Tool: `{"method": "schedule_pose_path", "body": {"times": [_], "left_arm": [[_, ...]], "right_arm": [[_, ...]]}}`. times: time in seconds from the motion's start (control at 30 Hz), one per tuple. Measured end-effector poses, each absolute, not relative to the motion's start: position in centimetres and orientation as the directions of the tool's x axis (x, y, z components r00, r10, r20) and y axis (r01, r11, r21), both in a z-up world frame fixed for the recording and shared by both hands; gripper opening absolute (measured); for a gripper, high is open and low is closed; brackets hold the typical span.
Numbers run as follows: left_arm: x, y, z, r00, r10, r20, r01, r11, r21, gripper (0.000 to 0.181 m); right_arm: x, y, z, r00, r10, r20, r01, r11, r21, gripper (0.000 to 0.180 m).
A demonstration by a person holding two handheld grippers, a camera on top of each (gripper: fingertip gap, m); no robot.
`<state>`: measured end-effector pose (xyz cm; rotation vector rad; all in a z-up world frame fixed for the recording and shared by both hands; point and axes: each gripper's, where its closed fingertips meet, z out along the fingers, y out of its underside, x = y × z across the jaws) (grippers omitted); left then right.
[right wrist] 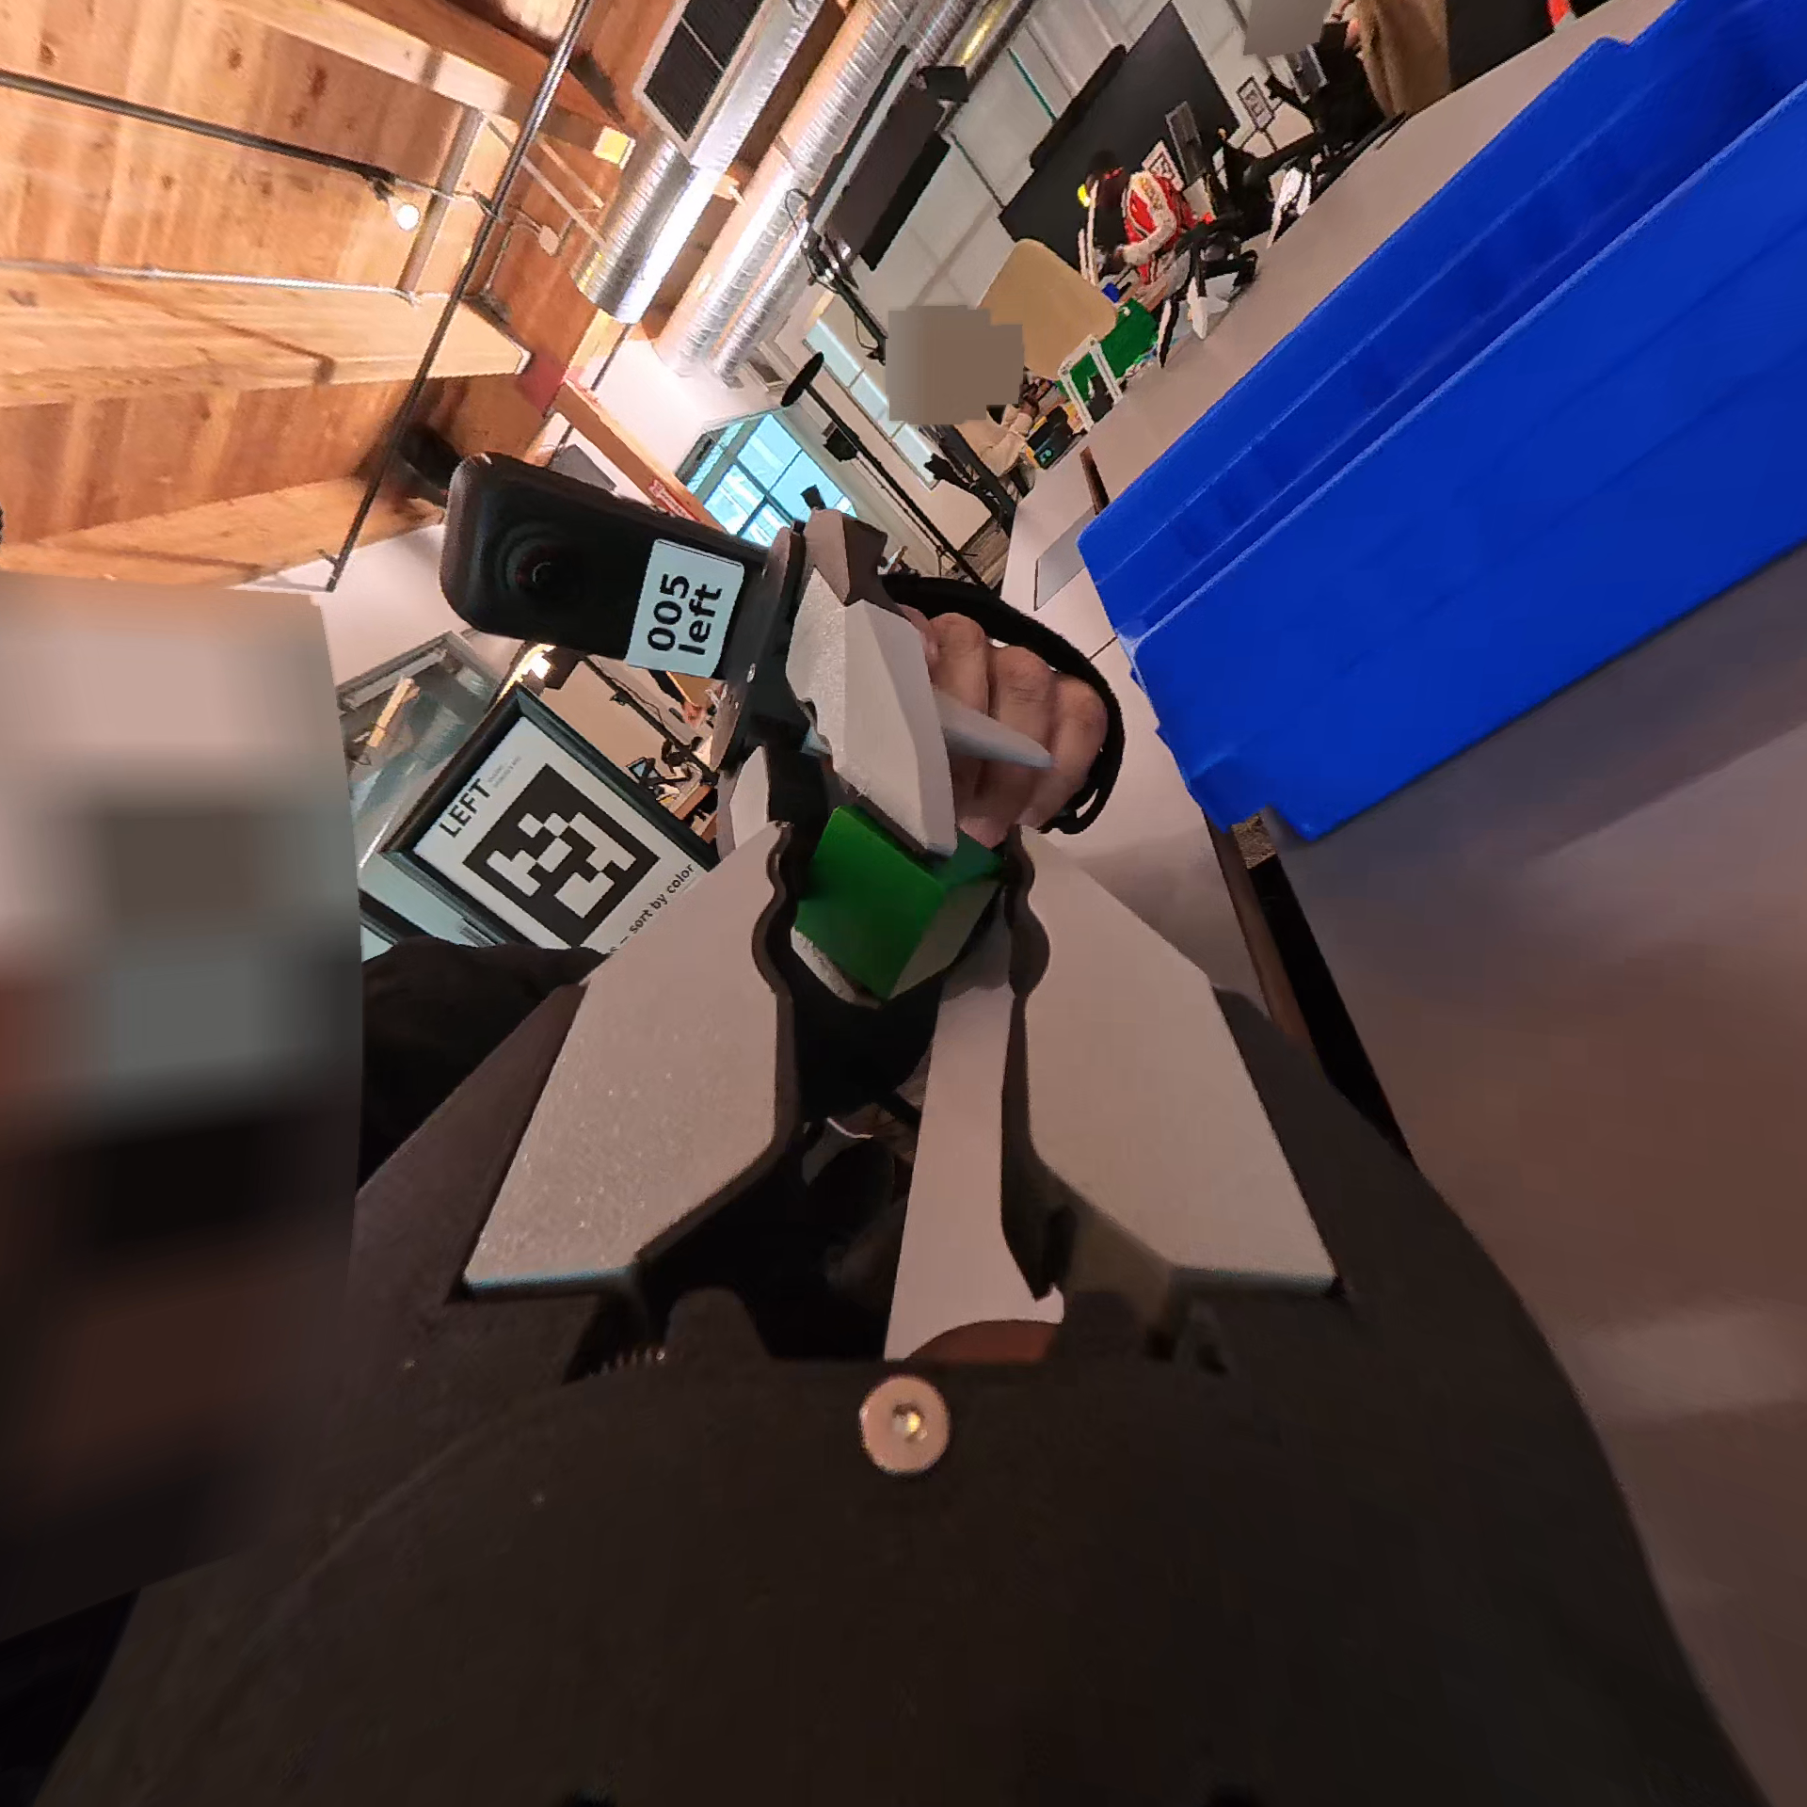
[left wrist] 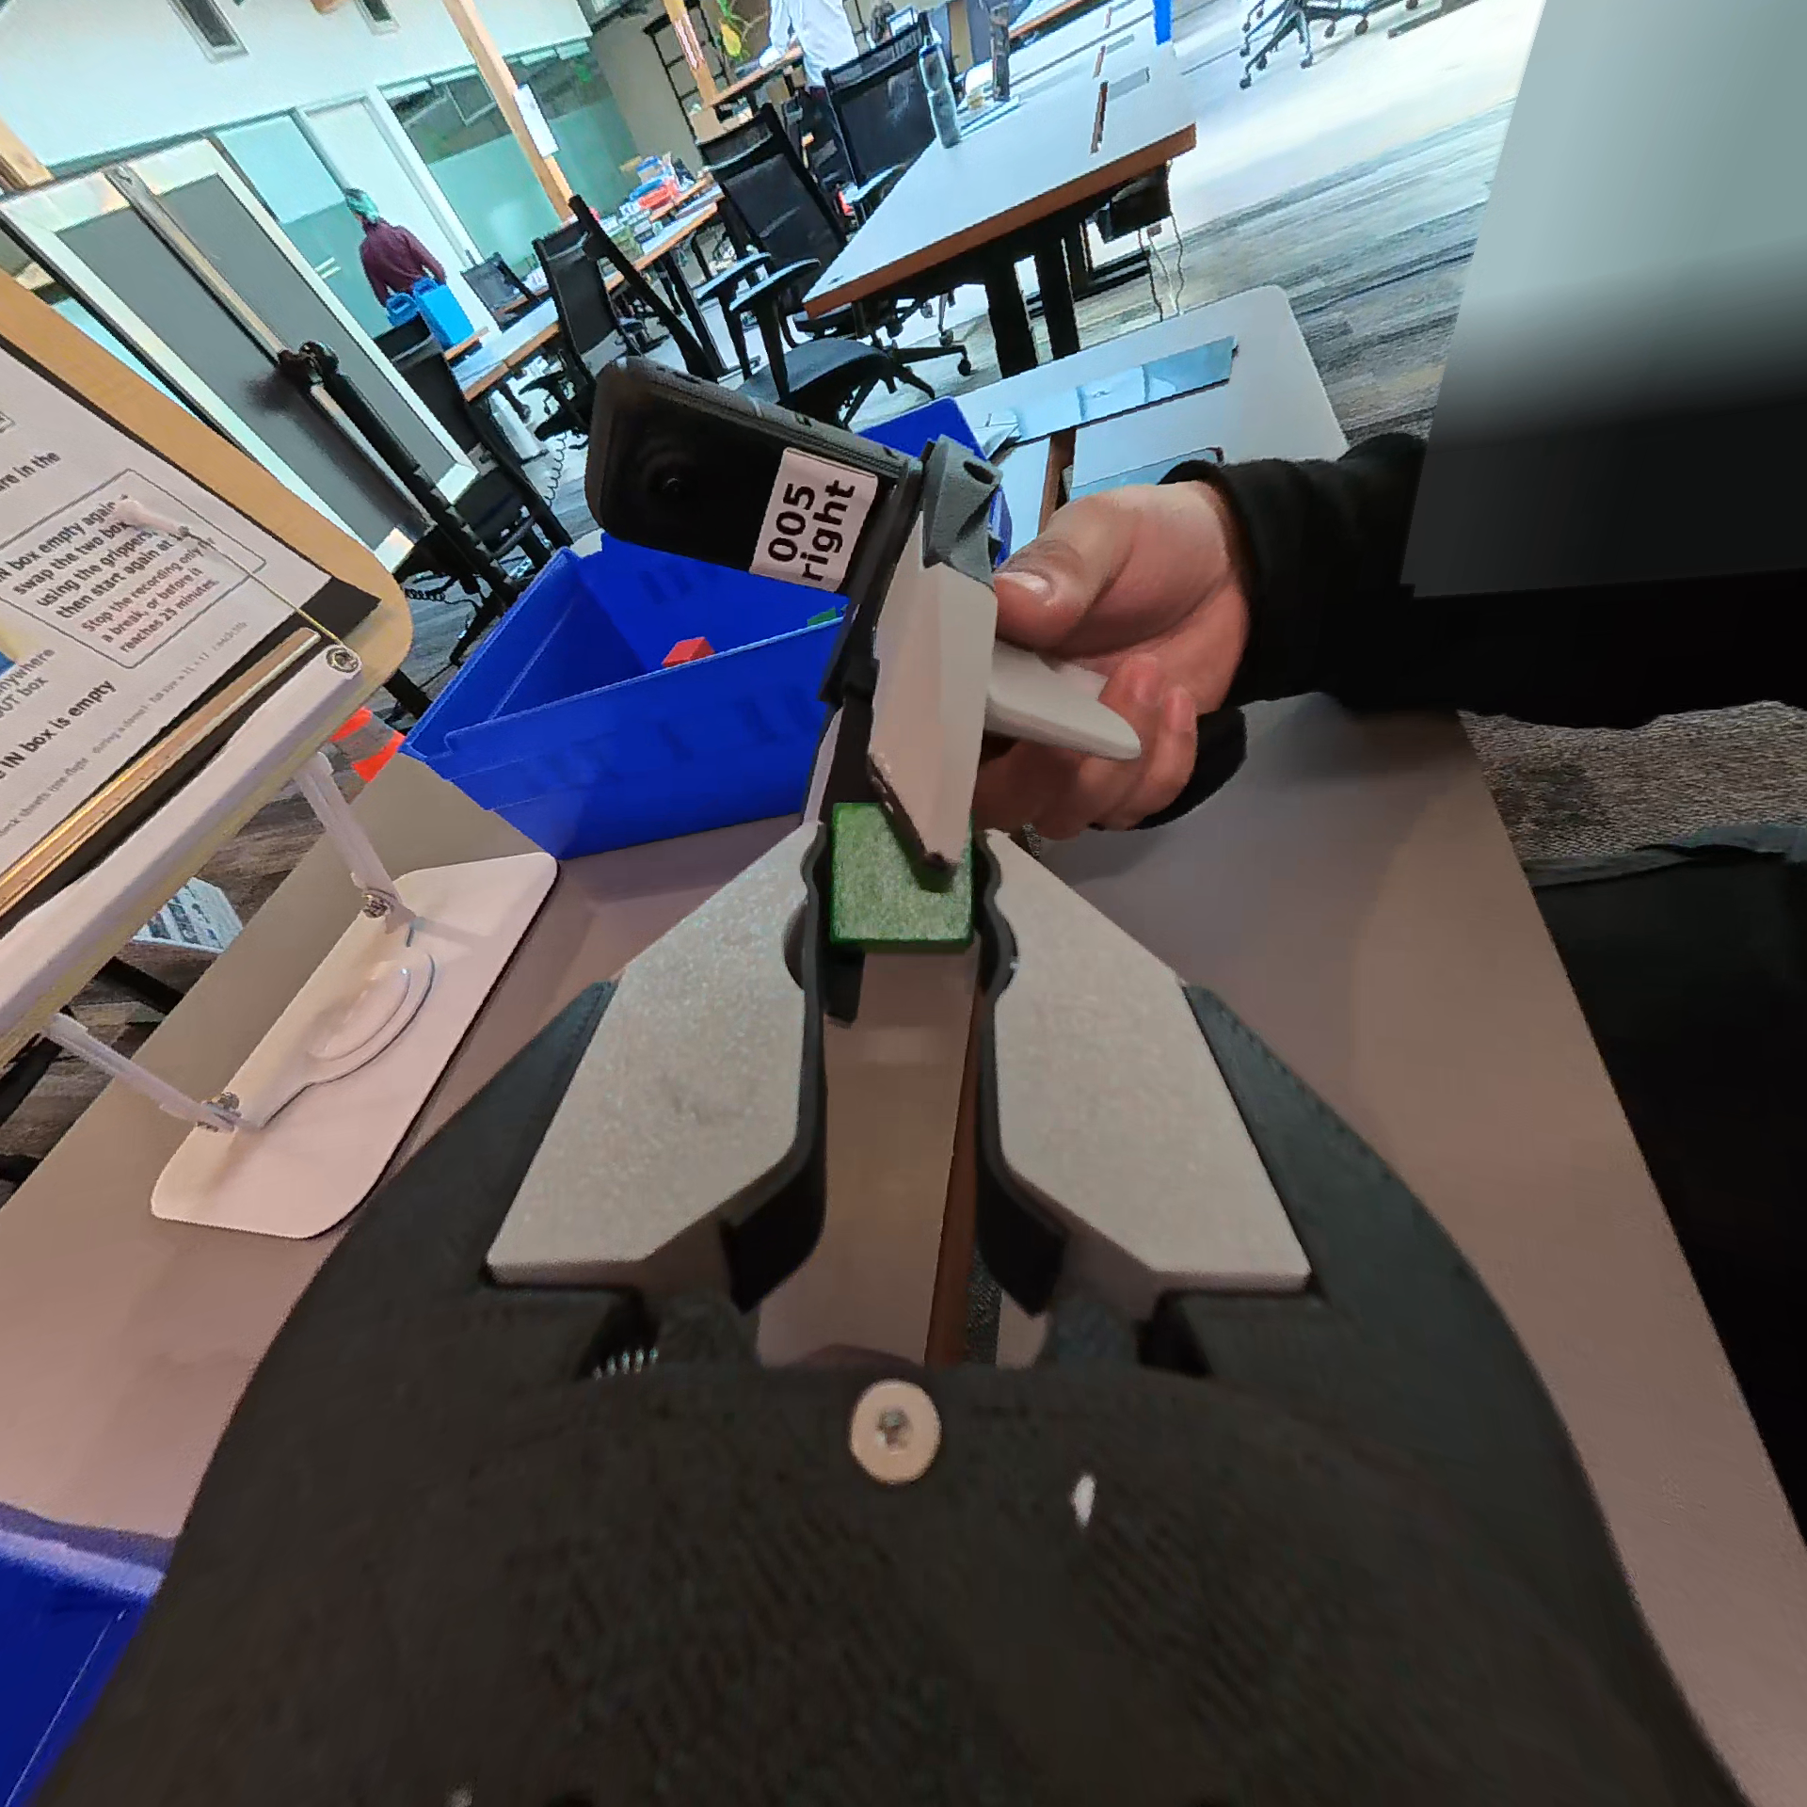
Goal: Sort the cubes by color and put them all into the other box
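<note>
I have one green cube (left wrist: 900,885) held in the air above the desk (left wrist: 1271,978), gripped from two sides at once: my left claw (left wrist: 900,919) is closed on it, and my right claw (right wrist: 904,904) is closed on the same cube, crossing the other at an angle. I judge this a handover between claws, midway through sorting. The blue box (left wrist: 626,743) with a red cube (left wrist: 689,650) inside sits just beyond. Next, one claw must let go cleanly so the cube does not slip.
</note>
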<state>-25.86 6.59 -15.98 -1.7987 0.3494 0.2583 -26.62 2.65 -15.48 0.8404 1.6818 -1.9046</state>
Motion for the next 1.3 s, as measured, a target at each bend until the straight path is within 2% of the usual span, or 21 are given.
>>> {"method": "schedule_pose_path", "body": {"times": [0.17, 0.3, 0.43, 0.57, 0.63, 0.67, 0.77, 0.83, 0.9, 0.97, 1.0, 1.03, 1.07, 1.17, 1.3], "left_arm": [[-26.8, 6.9, -16.7, 0.919, -0.039, -0.392, -0.387, -0.266, -0.883, 0.027], [-28.7, 6.6, -16.0, 0.904, 0.084, -0.419, -0.389, -0.244, -0.888, 0.055], [-29.6, 6.0, -14.9, 0.918, 0.137, -0.373, -0.345, -0.195, -0.918, 0.064], [-31.4, 4.5, -12.6, 0.909, 0.254, -0.33, -0.313, -0.106, -0.944, 0.062], [-32.2, 3.7, -11.6, 0.898, 0.309, -0.313, -0.311, -0.059, -0.949, 0.062], [-32.5, 3.4, -11.3, 0.894, 0.327, -0.306, -0.308, -0.046, -0.95, 0.061], [-32.9, 3.5, -11.9, 0.896, 0.332, -0.295, -0.291, -0.062, -0.955, 0.059], [-32.9, 4.0, -12.7, 0.897, 0.324, -0.3, -0.286, -0.093, -0.954, 0.059], [-32.8, 4.5, -13.7, 0.893, 0.313, -0.322, -0.294, -0.136, -0.946, 0.059], [-32.7, 5.0, -14.5, 0.888, 0.306, -0.343, -0.304, -0.168, -0.938, 0.059], [-32.6, 5.2, -14.7, 0.888, 0.303, -0.347, -0.306, -0.173, -0.936, 0.059], [-32.4, 5.4, -14.8, 0.89, 0.297, -0.346, -0.306, -0.173, -0.936, 0.059], [-32.2, 5.4, -14.8, 0.891, 0.296, -0.344, -0.306, -0.167, -0.937, 0.059], [-31.9, 5.4, -14.4, 0.89, 0.301, -0.343, -0.31, -0.152, -0.939, 0.06], [-32.8, 4.4, -13.2, 0.86, 0.391, -0.328, -0.316, -0.095, -0.944, 0.071]], "right_arm": [[-27.5, 3.1, -16.2, -0.704, 0.128, -0.698, 0.683, -0.147, -0.716, 0.039], [-28.0, 3.6, -16.1, -0.707, 0.165, -0.687, 0.666, -0.169, -0.726, 0.039], [-28.1, 4.5, -14.8, -0.746, 0.187, -0.639, 0.608, -0.199, -0.768, 0.039], [-26.8, 5.9, -11.5, -0.848, 0.181, -0.499, 0.453, -0.242, -0.858, 0.039], [-27.0, 7.4, -10.1, -0.872, 0.267, -0.41, 0.339, -0.273, -0.9, 0.039], [-27.8, 8.6, -9.8, -0.856, 0.367, -0.365, 0.272, -0.281, -0.921, 0.039], [-31.0, 14.8, -9.0, -0.627, 0.758, -0.177, 0.011, -0.219, -0.976, 0.039], [-32.3, 20.3, -9.3, -0.339, 0.937, -0.081, -0.06, -0.108, -0.992, 0.039], [-33.2, 25.3, -11.0, -0.072, 0.997, -0.026, 0.007, -0.026, -1.0, 0.039], [-34.0, 29.0, -14.3, 0.11, 0.994, 0.005, 0.172, -0.015, -0.985, 0.04], [-34.3, 29.9, -15.5, 0.146, 0.989, 0.016, 0.234, -0.019, -0.972, 0.046], [-34.4, 30.4, -16.0, 0.171, 0.985, 0.013, 0.259, -0.033, -0.965, 0.065], [-34.4, 30.6, -15.9, 0.18, 0.984, 0.006, 0.249, -0.04, -0.968, 0.074], [-33.7, 30.9, -13.8, 0.21, 0.978, -0.008, 0.128, -0.036, -0.991, 0.082], [-32.9, 30.2, -11.6, 0.17, 0.983, -0.064, -0.005, -0.065, -0.998, 0.082]]}}
